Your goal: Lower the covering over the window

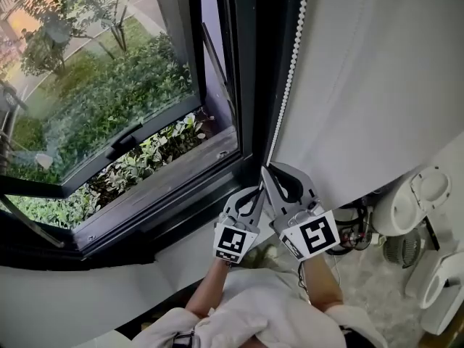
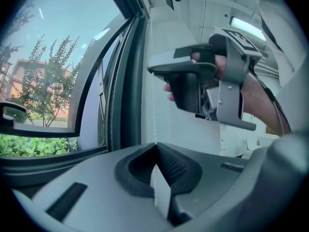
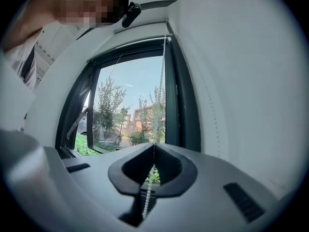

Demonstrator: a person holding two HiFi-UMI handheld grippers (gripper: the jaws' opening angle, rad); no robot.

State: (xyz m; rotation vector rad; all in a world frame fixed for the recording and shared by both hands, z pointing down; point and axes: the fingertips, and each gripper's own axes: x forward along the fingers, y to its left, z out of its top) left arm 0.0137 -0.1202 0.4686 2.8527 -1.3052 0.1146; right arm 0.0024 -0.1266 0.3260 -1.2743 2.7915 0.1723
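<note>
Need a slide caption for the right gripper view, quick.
Facing the window, right claw shut on the chain, blind at right.

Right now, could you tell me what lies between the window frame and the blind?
The bead chain hangs there, at the edge of the blind, in the head view.

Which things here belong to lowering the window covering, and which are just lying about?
Job: white blind, bead chain, window, left gripper and right gripper, both shut on the chain.
Lying about: white appliances and cables at lower right.
</note>
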